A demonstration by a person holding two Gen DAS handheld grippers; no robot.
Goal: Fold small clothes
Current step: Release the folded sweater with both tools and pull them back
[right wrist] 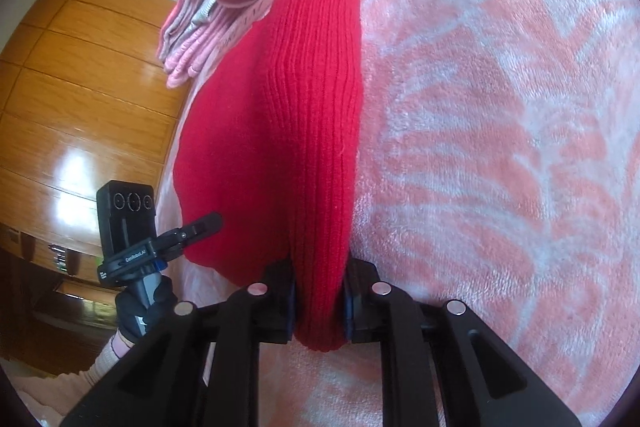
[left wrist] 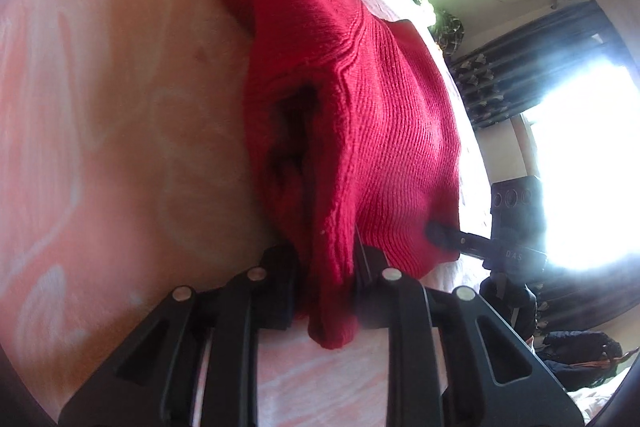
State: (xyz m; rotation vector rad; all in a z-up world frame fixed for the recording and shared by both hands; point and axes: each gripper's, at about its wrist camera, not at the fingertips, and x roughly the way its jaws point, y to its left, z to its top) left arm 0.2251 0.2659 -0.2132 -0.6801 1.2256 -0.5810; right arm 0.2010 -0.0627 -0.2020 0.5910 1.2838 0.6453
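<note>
A small red knitted garment [left wrist: 352,99] lies stretched over the pink-and-white patterned blanket [left wrist: 100,107]. My left gripper [left wrist: 326,291] is shut on a bunched edge of it, which hangs out past the fingers. In the right wrist view the same red knit [right wrist: 304,115] runs away from my right gripper [right wrist: 320,301], which is shut on its ribbed edge. The other gripper's tip [left wrist: 444,235] meets the red cloth at its far corner in the left wrist view. From the right wrist view, the left gripper [right wrist: 200,225] shows at the cloth's left edge, held by a gloved hand [right wrist: 140,307].
A pile of folded pink clothes [right wrist: 216,11] lies on the blanket [right wrist: 500,147] beyond the red garment. A wooden wardrobe [right wrist: 80,87] stands off the bed to the left. Dark curtains [left wrist: 532,59] and a bright window [left wrist: 588,163] are past the bed's edge.
</note>
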